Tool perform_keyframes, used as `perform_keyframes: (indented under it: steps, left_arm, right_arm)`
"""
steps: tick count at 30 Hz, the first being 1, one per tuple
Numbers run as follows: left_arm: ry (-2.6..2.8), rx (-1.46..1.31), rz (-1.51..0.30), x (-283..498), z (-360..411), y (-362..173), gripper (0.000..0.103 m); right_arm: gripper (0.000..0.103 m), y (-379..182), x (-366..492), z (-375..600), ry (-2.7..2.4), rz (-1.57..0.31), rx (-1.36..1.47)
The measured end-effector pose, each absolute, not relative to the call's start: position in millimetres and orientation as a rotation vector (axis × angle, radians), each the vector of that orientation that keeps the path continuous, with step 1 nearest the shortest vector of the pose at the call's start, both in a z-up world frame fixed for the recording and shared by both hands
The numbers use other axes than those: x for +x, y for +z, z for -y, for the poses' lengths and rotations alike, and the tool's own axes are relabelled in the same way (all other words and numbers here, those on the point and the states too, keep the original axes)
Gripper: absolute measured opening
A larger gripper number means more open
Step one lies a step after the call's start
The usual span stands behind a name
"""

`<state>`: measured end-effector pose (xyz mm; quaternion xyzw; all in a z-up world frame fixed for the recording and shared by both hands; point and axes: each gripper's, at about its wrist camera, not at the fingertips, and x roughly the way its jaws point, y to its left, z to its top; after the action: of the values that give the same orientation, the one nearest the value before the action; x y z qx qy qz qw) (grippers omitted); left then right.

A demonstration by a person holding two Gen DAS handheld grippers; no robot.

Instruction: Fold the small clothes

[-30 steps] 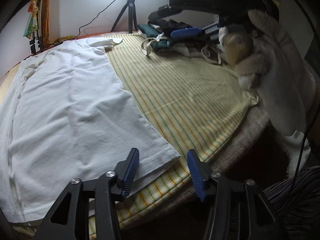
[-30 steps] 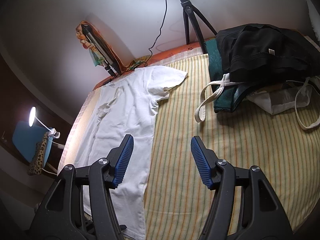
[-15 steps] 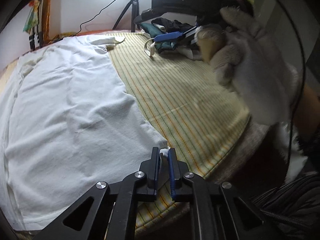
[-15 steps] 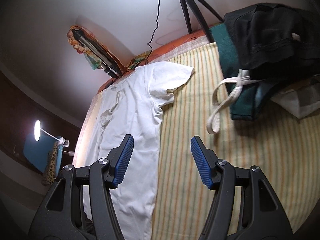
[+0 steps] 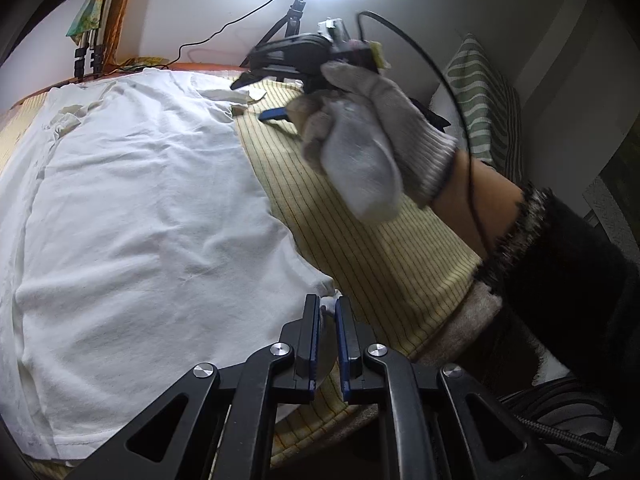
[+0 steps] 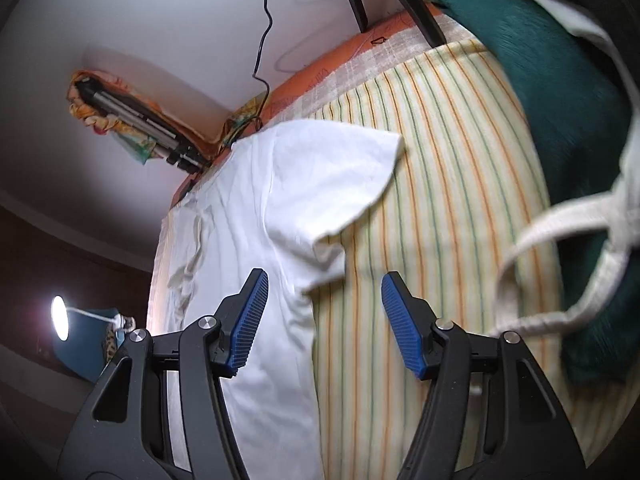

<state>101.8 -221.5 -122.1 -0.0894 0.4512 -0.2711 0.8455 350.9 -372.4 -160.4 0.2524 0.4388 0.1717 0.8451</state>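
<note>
left wrist: left claw (image 5: 327, 307) pinches white t-shirt (image 5: 140, 216) hem corner.

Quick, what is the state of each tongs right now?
Left tongs: closed on the white T-shirt hem corner.
Right tongs: open, holding nothing.

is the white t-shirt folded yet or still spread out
Spread out. The white t-shirt lies flat on the striped sheet, sleeve extended; the left gripper only pinches its hem corner.
</note>
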Motion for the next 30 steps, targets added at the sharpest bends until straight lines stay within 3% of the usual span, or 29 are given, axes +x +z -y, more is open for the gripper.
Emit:
perform_keyframes:
  steps: [3, 6, 8, 14, 30]
  left_arm:
    - [-0.573, -0.212, -0.959, 103, 218, -126, 0.005]
    - [-0.569, -0.255, -0.962, 104, 209, -129, 0.005]
    - [-0.568, -0.277, -0.959, 104, 203, -131, 0.005]
    - [-0.550, -0.360, -0.954, 102, 176, -135, 0.005]
    - [-0.487, -0.491, -0.914, 79, 108, -135, 0.005]
  right_arm:
    - [0.056, -159, 367, 366, 0.355, -0.916, 0.548]
    - [0.035, -157, 379, 357, 0.327, -0.919, 0.500]
    - [0.012, -154, 384, 353, 0.303, -0.917, 0.468]
    - [0.006, -128, 385, 337, 0.288, -0.857, 0.416]
    - [0.006, -75, 380, 211, 0.265, -0.822, 0.007]
